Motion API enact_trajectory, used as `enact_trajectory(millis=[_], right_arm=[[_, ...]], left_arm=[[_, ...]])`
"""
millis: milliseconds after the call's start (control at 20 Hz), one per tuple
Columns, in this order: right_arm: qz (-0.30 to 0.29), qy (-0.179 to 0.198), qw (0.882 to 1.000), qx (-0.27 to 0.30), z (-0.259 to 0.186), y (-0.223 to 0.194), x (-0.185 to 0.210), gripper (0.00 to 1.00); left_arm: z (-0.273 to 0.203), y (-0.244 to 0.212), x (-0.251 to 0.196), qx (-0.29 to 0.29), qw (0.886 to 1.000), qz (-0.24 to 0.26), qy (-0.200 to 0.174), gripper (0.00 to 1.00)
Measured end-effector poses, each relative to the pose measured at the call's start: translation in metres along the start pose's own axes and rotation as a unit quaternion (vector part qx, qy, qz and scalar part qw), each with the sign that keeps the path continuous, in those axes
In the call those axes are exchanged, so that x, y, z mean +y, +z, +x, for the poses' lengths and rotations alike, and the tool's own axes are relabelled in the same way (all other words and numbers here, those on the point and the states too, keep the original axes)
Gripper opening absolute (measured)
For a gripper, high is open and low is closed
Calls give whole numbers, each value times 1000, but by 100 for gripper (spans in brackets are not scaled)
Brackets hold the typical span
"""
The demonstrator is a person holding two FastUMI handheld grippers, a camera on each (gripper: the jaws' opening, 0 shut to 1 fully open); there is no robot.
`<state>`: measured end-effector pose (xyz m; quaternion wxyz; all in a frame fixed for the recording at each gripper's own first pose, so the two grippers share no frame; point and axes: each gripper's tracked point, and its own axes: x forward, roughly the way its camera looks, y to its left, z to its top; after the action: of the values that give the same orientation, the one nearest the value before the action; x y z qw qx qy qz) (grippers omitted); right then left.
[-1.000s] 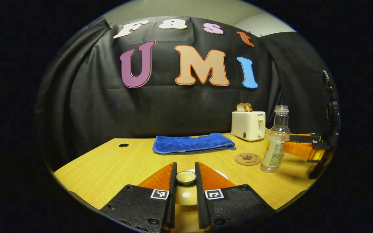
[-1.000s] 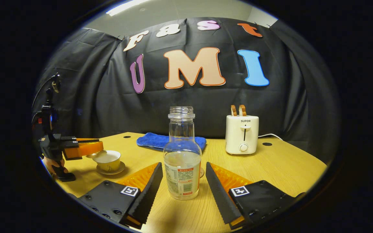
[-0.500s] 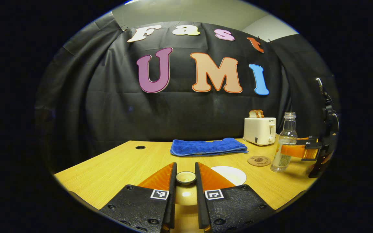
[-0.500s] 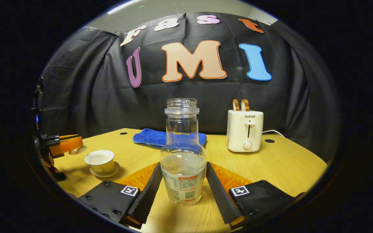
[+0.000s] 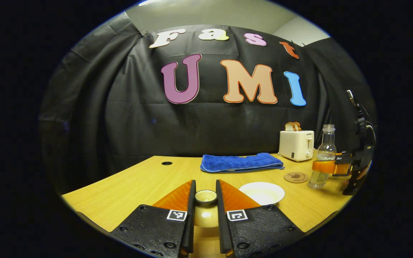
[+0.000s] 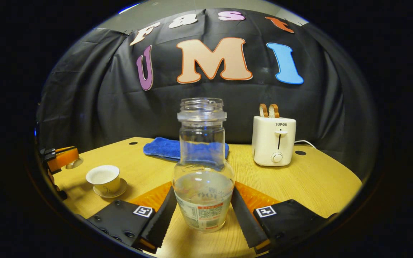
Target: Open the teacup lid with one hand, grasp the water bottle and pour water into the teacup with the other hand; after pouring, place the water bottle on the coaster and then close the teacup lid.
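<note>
Teacup (image 5: 262,192), open and round, stands on the wooden table (image 5: 134,182) just right of the left gripper (image 5: 205,200) in the left gripper view. That gripper is clenched on the lid (image 5: 205,196), both fingers pressing its small round knob. Bare table lies wide to the left, up to the near edge. Beyond lie one folded blue towel (image 5: 241,162), one toaster (image 5: 296,144) with two bread slices, and one round coaster (image 5: 296,177) just left of the bottle (image 5: 322,157), which the right gripper (image 5: 326,167) clasps.

In the right gripper view, the right gripper (image 6: 203,208) grasps the clear bottle (image 6: 203,168), partly filled and uncapped, both ridged fingers against its labelled base. The cup (image 6: 104,178) sits on its saucer (image 6: 108,191) at left, well apart. The left gripper (image 6: 61,158) holds the lid (image 6: 74,163) beside the table's left edge.
</note>
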<state>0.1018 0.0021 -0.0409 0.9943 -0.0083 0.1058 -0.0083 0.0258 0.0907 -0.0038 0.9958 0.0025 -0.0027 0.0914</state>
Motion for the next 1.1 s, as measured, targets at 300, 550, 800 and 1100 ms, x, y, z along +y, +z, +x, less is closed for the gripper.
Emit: enact_trajectory(millis=[300,550,800,1100], right_arm=[[-5,-20,1000,9,1,-2,-5,82],[-34,-29,999,10,-4,-1,-1,78],[-126,-49,991,16,-13,12,-10,78],[-263,-61,963,9,-14,40,-1,78]], left_arm=[[-1,0,6,1,1000,0,4,26],[-2,2,6,0,1000,-1,4,26],[-1,0,6,1,1000,0,4,26],[-1,0,6,0,1000,-1,5,26]])
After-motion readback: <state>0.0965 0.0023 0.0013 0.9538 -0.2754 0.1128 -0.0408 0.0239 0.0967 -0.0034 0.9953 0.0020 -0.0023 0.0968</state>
